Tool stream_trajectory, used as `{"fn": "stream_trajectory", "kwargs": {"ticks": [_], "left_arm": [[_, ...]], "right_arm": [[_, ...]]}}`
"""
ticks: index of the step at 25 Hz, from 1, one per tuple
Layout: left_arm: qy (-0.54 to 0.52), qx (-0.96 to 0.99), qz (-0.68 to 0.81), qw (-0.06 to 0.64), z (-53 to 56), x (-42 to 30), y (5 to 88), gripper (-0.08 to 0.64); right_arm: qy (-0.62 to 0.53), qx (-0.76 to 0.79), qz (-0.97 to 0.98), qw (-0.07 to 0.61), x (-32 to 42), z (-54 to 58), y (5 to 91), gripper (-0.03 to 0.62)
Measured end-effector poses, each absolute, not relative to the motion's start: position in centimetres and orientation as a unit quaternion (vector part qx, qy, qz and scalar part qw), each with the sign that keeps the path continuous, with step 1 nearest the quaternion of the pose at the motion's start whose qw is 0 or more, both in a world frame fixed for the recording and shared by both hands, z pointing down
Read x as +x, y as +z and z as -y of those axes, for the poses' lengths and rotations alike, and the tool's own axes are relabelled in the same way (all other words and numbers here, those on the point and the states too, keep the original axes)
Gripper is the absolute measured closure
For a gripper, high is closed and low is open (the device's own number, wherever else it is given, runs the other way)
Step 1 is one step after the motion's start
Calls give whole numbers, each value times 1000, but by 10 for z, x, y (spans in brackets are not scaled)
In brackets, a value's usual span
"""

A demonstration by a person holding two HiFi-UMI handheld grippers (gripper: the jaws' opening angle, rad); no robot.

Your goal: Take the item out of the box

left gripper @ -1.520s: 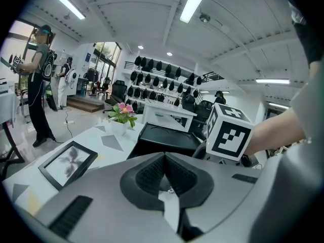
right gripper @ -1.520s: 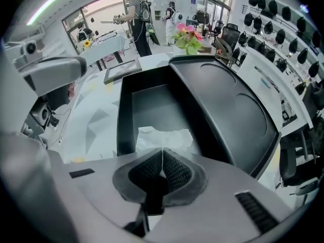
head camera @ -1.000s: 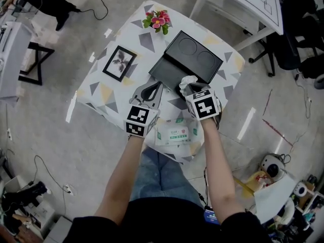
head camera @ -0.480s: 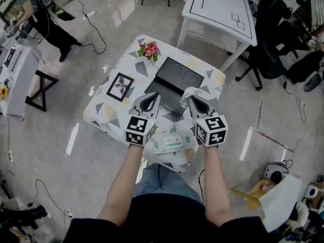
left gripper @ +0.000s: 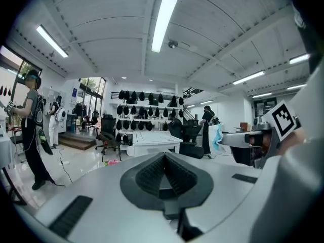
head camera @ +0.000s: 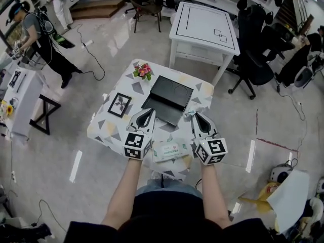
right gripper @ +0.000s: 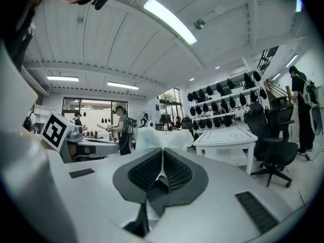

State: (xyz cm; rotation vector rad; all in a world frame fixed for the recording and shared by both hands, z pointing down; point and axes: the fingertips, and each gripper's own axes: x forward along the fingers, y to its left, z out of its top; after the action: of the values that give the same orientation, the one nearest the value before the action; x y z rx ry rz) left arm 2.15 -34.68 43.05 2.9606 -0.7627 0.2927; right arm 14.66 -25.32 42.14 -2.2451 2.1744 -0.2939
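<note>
A black box (head camera: pixel 169 99) lies open on the patterned tablecloth (head camera: pixel 109 128), its lid showing two round recesses. My right gripper (head camera: pixel 195 114) is shut on a crumpled white item (head camera: pixel 189 114), held in the air by the box's front right corner. In the right gripper view the white item (right gripper: pixel 159 138) bulges out beyond the closed jaws of the right gripper (right gripper: pixel 162 151). My left gripper (head camera: pixel 150 110) hovers at the box's front left edge, shut with nothing in it. The left gripper view shows its jaws (left gripper: pixel 165 155) pressed together, and the white item (left gripper: pixel 216 135) off to the right.
A flat pack of wipes (head camera: pixel 170 150) lies on the table's near edge between my two grippers. A framed picture (head camera: pixel 119 105) sits at the left and pink flowers (head camera: pixel 143 71) at the far corner. A white table (head camera: pixel 204 25) and black chairs (head camera: pixel 255 59) stand beyond.
Both grippers have drawn back from the box toward me and risen. The right one carried the white item out over the box's front edge. The left stayed shut.
</note>
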Motion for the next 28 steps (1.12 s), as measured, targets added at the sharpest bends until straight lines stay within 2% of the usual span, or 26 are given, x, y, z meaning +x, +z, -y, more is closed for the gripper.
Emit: {"fn": "stream_trajectory", "kwargs": {"ticks": [9,28], "left_arm": [[87,966,244,21,337,23,422,540],[90,965,245,28,329,26,428,540]], "right_arm": [[-72,-739,-669,25,152,222,421,580],[-87,-735,-672,15,153,220,430,580]]}}
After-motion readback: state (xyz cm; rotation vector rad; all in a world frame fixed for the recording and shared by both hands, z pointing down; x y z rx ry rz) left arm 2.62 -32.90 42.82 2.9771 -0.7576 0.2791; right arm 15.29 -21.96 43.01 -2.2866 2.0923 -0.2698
